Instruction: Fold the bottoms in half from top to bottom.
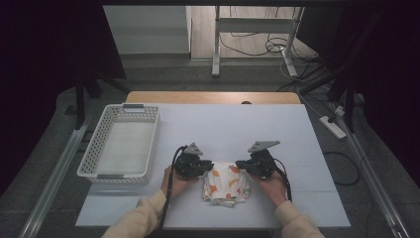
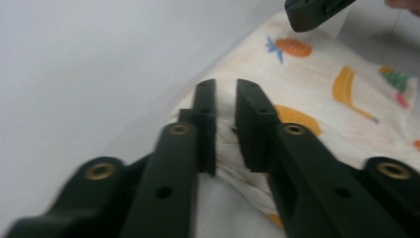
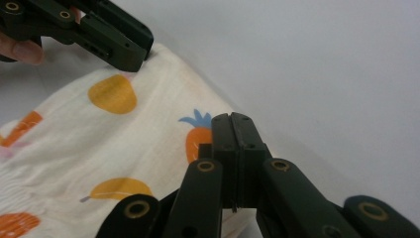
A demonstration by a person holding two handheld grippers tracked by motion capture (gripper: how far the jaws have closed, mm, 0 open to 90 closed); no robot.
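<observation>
Tool tips: we are holding our left tool (image 2: 225, 94) slightly parted over the fruit-print cloth (image 1: 226, 183), our right tool (image 3: 232, 124) clenched on its edge.

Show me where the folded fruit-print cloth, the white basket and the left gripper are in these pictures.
folded fruit-print cloth (image 1: 225, 184): high view, middle of its top layer.
white basket (image 1: 93, 148): high view, its perforated left wall.
left gripper (image 2: 226, 94): left gripper view, midway between its two black fingertips, above the cloth's edge.
</observation>
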